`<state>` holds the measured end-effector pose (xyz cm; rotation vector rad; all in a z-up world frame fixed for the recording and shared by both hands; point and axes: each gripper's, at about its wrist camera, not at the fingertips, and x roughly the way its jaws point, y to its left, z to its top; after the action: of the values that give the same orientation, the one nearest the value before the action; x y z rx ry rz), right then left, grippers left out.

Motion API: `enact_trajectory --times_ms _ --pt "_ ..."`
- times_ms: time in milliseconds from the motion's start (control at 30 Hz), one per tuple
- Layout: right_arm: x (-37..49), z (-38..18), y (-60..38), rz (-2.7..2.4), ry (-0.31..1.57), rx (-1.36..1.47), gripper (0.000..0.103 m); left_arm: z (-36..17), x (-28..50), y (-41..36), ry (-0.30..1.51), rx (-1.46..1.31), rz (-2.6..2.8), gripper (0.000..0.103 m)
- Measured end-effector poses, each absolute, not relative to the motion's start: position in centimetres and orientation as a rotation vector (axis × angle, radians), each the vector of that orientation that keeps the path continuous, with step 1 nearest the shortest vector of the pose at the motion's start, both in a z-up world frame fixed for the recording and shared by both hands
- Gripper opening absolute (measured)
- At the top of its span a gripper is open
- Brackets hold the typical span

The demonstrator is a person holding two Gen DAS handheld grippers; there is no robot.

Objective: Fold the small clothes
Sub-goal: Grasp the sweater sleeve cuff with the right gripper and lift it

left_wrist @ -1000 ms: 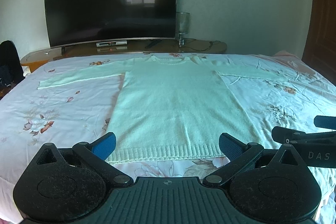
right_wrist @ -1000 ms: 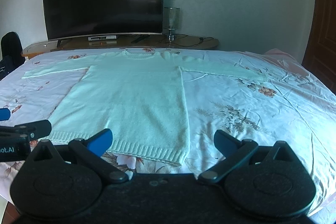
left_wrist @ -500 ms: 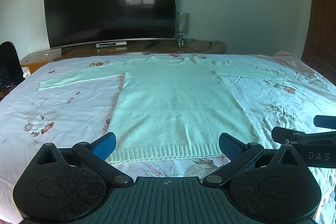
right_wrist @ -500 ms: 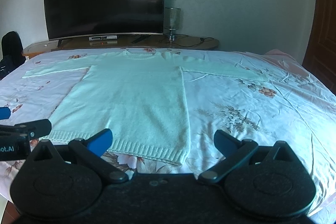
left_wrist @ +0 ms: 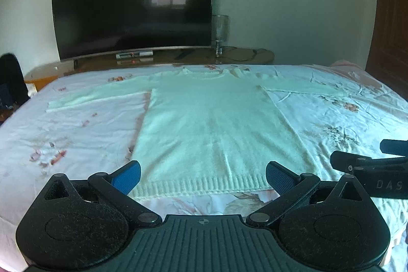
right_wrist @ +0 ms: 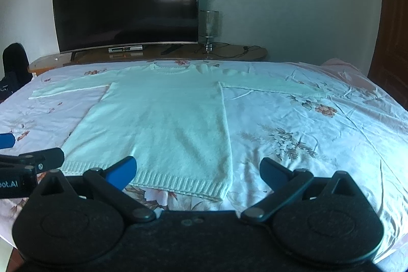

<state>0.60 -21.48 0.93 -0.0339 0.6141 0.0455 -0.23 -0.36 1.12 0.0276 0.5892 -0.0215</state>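
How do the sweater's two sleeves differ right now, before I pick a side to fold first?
On the sweater, the left sleeve lies smooth with a straight edge, while the right sleeve looks rumpled near the shoulder. The left sleeve's cuff ends on plain sheet; the right sleeve's cuff ends near a flower print on the bedsheet. Both are spread outward, flat and unfolded. The left claw and right claw are open near the hem.
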Motion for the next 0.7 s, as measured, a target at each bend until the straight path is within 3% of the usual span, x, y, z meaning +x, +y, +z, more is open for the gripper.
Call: enact_trajectory --times_ms 300,433,567,700 --pt "1.4 0.8 -23.4 0.032 0.570 0.065 0.101 0.9 3.6 0.6 0.599 -0.032 -0.066 0.103" --pt "3.2 1.2 -25.8 -0.003 0.499 0.145 0.087 1.6 9.2 0.9 0.547 0.058 -0.047 0.103" --pt "7.3 2.5 -28.6 -0.048 0.416 0.170 0.087 2.0 15.2 2.5 0.536 0.017 -0.014 0.103" --pt "13.6 2.8 -32.7 -0.089 0.367 0.228 0.095 2.2 22.0 3.3 0.508 0.036 0.028 0.103"
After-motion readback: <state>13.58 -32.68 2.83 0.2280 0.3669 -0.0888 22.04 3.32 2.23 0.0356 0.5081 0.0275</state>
